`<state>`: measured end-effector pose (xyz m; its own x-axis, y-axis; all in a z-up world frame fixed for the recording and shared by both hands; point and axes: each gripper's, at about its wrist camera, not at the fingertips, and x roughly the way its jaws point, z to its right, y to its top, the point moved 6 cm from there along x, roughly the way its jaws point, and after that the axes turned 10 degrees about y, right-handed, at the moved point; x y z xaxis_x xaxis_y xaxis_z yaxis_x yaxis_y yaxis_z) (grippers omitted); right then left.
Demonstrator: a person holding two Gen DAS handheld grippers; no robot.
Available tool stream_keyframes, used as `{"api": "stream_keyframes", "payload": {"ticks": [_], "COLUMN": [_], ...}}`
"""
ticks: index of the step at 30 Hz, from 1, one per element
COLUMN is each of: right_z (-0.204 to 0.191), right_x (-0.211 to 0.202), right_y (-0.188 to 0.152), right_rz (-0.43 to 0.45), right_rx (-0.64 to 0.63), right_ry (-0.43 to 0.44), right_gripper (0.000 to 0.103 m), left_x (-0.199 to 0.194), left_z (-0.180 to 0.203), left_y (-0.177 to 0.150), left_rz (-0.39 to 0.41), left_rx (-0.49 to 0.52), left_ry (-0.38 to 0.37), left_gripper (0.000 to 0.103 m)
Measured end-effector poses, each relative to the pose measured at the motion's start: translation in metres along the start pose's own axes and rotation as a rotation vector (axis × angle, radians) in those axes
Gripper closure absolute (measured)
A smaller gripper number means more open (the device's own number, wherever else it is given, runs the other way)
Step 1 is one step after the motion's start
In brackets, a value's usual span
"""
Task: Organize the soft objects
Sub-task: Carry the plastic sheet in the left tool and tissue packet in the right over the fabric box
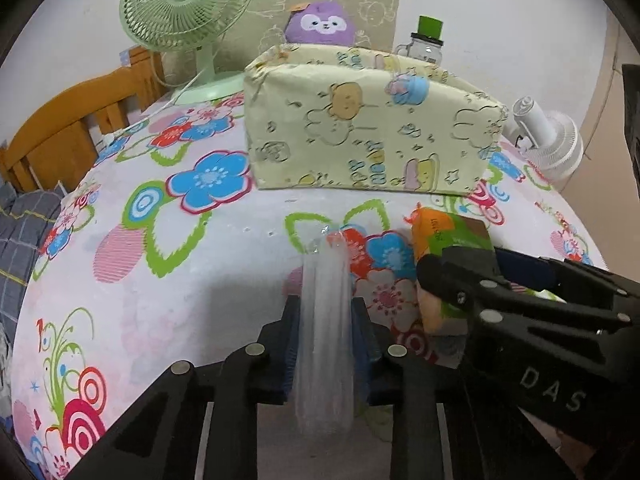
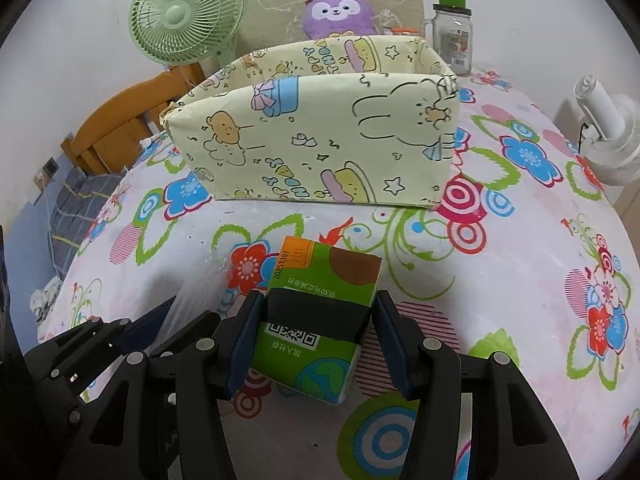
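Note:
My left gripper is shut on a clear plastic wrapper that stands up between its blue pads over the flowered cloth. My right gripper is shut on a green tissue pack with an orange end; the pack and the right gripper also show at the right of the left wrist view. A pale yellow cartoon-print fabric box stands open-topped behind them, also in the left wrist view. A purple plush toy sits behind the box.
A green desk fan stands at the back left, a glass jar with a green lid at the back right, a white fan at the right edge. A wooden bed frame lies left of the table.

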<state>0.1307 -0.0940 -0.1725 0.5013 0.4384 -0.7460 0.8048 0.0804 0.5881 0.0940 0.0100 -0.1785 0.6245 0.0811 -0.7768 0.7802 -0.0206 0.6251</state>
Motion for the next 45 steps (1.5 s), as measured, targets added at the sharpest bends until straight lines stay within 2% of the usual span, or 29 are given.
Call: {"api": "stream_keyframes", "payload": {"ticks": [10, 45], "right_z": [0.005, -0.011], "right_x": [-0.022, -0.119], "right_y": [0.005, 0.053], "right_rz": [0.046, 0.246], "right_rx": [0.005, -0.056], "right_ry": [-0.017, -0.024], "right_gripper": [0.045, 0.045], "left_x": [-0.016, -0.102], "left_z": [0.022, 0.040], "left_y": [0.017, 0.069], "left_rz": [0.064, 0.241], "left_rx": [0.037, 0.053], "left_ry": [-0.035, -0.038], "left_gripper": [0.087, 0.088]}}
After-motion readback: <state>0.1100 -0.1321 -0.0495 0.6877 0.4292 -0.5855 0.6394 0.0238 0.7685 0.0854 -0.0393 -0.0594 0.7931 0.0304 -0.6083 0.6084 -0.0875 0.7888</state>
